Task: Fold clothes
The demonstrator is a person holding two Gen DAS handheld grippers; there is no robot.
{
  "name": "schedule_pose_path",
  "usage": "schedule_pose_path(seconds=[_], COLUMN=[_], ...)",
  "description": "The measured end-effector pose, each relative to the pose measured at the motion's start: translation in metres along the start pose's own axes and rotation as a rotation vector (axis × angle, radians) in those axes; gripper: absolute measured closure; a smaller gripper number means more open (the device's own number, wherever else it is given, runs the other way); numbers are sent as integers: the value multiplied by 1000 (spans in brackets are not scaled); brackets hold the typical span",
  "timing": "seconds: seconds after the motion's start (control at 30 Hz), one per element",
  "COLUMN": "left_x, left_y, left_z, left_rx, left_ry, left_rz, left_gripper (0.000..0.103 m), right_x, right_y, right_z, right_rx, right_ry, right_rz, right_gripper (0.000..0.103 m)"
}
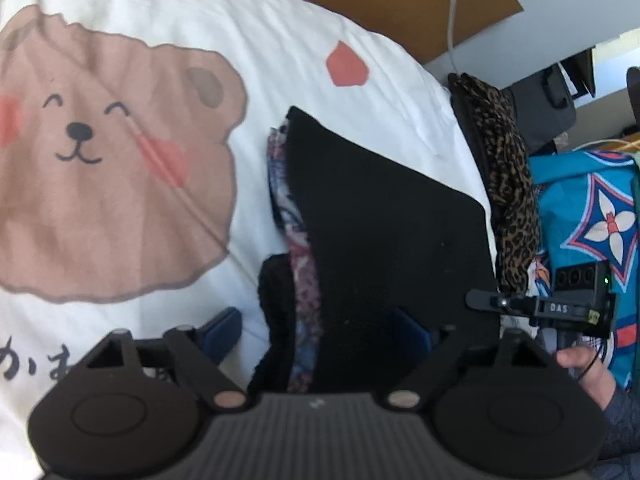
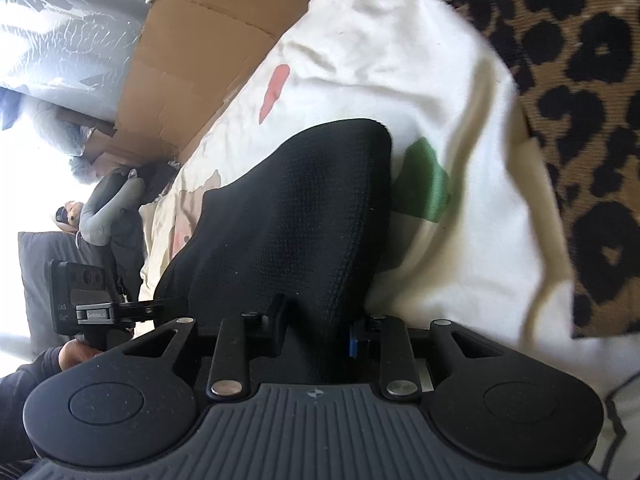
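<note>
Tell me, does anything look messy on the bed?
A little. The black cloth is not folded square: a flowery cloth sticks out unevenly from under its left edge. Nothing is spilled or torn.

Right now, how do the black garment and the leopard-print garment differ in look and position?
The black garment is plain and dark; the leopard-print garment has black spots on brown. The black garment lies in the middle of the white bear-print bedding, over a floral fabric, and reaches between both grippers' fingers; the leopard-print garment sits off at the bedding's edge, away from either gripper. Both are soft clothes resting on the same bed.
</note>
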State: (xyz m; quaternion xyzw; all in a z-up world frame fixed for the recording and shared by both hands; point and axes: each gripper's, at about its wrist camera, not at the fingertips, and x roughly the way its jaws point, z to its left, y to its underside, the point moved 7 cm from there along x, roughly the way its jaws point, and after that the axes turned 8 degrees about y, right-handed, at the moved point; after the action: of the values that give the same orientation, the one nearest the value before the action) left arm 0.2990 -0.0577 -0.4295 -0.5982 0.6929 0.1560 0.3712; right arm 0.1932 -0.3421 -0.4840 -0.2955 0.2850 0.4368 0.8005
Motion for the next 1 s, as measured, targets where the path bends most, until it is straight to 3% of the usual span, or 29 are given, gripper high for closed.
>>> schedule_pose_path(seconds=[0.03, 0.07, 0.17, 0.3, 0.43, 0.5, 0.67, 1.0], left_x=[1, 0, -4, -11, -2, 2, 3, -9], left_y=[-1, 0, 1, 3, 5, 2, 2, 9], left_z=[-1, -3, -8, -11, -5, -3, -2, -21], left_rx=[3, -6, 4, 7, -27, -48, -29, 29], left_ry=[4, 19, 30, 55, 42, 55, 69, 16], left_rz=[7, 19, 20, 4, 15, 14, 17, -46], left_gripper=[47, 55, 62, 63, 52, 52, 66, 71], right_x=[0, -1, -7, -11, -5, -6, -11, -31], right_y=[0, 0, 2, 1, 0, 0, 1, 7], right_z=[1, 3, 6, 7, 1, 2, 3, 25], right_rx=[-3, -4, -15, -17, 3, 3, 21, 9], right_ry=[-2, -3, -3, -16, -4, -8, -6, 25], right_rz=[-3, -6, -22, -25, -6, -11, -29, -69], right_gripper=[71, 75, 80, 79, 79, 79, 93, 95])
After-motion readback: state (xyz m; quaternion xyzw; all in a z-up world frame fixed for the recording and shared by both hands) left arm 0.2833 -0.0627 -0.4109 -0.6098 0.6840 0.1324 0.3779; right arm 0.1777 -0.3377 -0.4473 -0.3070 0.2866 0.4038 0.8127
